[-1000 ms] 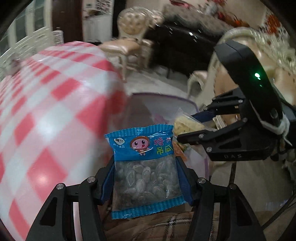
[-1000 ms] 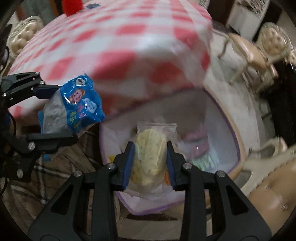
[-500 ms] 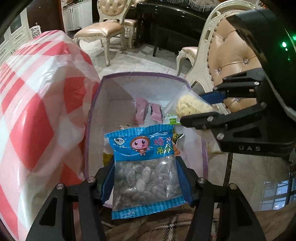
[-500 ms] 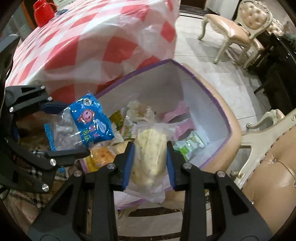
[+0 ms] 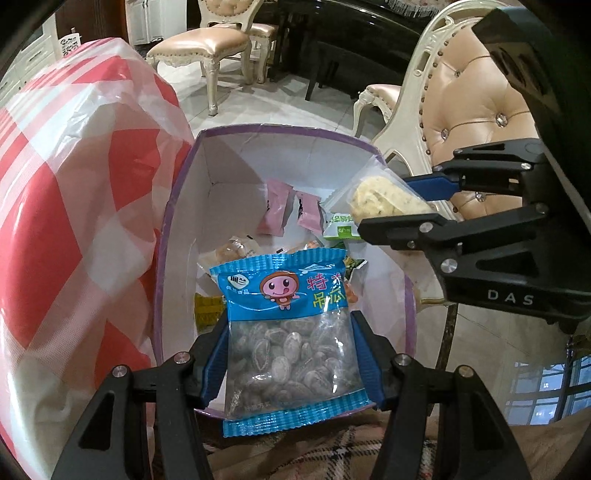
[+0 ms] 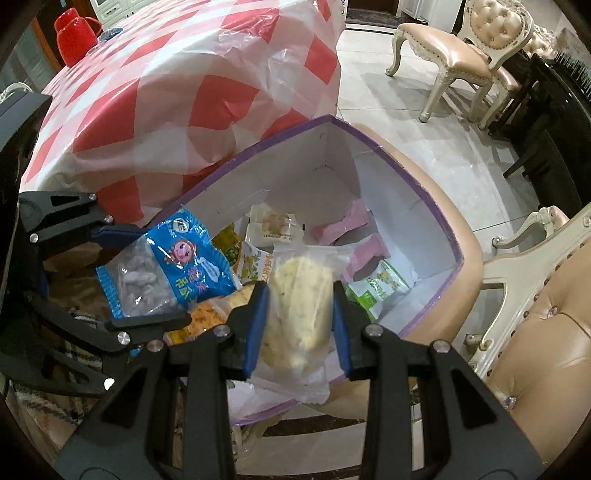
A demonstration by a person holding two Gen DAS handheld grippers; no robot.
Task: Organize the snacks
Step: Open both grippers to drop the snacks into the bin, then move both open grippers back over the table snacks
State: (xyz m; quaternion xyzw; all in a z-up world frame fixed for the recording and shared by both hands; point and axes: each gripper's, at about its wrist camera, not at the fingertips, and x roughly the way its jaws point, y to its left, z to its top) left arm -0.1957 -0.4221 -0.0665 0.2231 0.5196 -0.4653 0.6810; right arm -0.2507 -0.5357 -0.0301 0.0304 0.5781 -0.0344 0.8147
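My left gripper (image 5: 290, 354) is shut on a blue packet of seeds (image 5: 288, 325), held over the near end of a white box with a purple rim (image 5: 284, 131). My right gripper (image 6: 300, 317) is shut on a clear-wrapped yellow biscuit (image 6: 299, 295), held over the same box (image 6: 406, 166). Each gripper shows in the other's view: the right one (image 5: 391, 205) with the biscuit (image 5: 380, 195), the left one (image 6: 144, 273) with the blue packet (image 6: 173, 269). Several snacks lie in the box, among them pink packets (image 5: 277, 206) and a green packet (image 6: 380, 288).
A table under a red-and-white checked cloth (image 5: 74, 206) stands right beside the box on its left. The box rests on a tufted beige chair (image 6: 535, 350). More chairs (image 5: 207, 48) stand on the tiled floor beyond. A red jug (image 6: 75, 35) is on the table.
Both grippers swung away from the table with their packets and now hang over the open box, which has come fully into view.
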